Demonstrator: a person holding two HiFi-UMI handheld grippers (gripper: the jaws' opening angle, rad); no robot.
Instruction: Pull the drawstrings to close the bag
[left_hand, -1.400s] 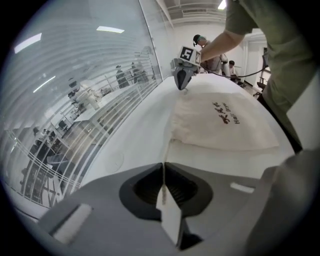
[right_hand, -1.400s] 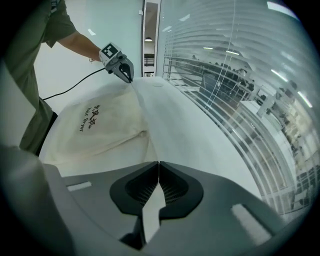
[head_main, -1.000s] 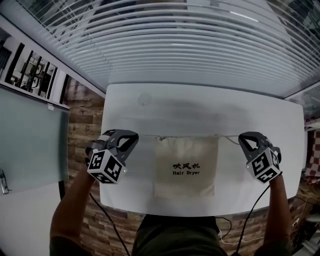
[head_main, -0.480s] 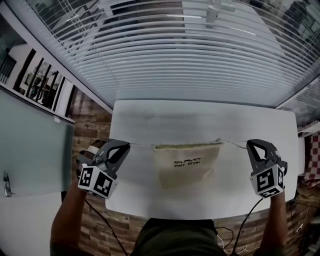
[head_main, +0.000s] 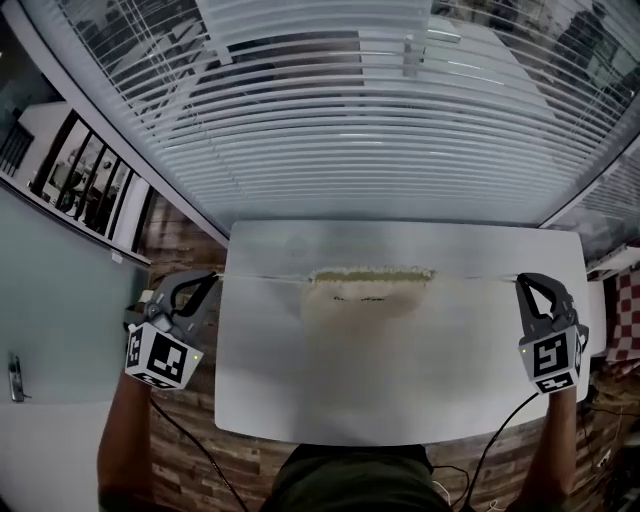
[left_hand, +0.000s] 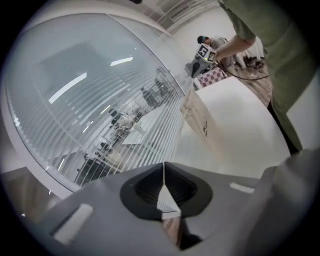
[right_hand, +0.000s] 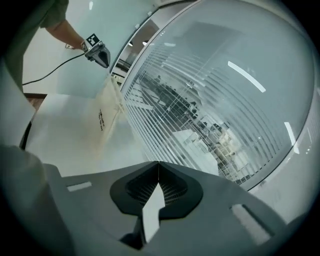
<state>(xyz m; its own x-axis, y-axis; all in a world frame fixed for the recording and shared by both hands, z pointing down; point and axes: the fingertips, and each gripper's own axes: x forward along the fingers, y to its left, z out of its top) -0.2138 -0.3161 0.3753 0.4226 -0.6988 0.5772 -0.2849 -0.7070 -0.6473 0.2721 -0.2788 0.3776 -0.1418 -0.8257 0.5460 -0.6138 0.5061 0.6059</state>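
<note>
In the head view the bag (head_main: 366, 292) sits in the middle of the worktop (head_main: 400, 380), toward its far edge. Its mouth is gathered into a ruffled band. The left drawstring (head_main: 265, 277) runs out taut to the left tongs (head_main: 212, 279) at the left of the frame, and the right drawstring (head_main: 472, 277) to the right tongs (head_main: 524, 281) at the right. Both tongs are pressed together on their cords. I judge the pull is near its end. To finish well, both sides should draw outward equally and at one height, so the bag stays centred instead of sliding toward one side, and ease off once the mouth bunches tight. Most of the bag's body is foreshortened here and its print is unreadable.

In the left gripper view the left tongs (left_hand: 163, 169) show their pads meeting in a thin seam. The cord between them is too fine to pick out. The bag (left_hand: 201, 119) shows in the upper right, possibly lifted off the worktop by the cords.

In the right gripper view the right tongs (right_hand: 158, 169) are likewise closed to a line, with the cord lost against the blinds (right_hand: 200, 110). The bag (right_hand: 106, 119) appears at the upper left, with the left tongs (right_hand: 102, 54) beyond it. How tightly the mouth has closed is not visible from either side.
</note>
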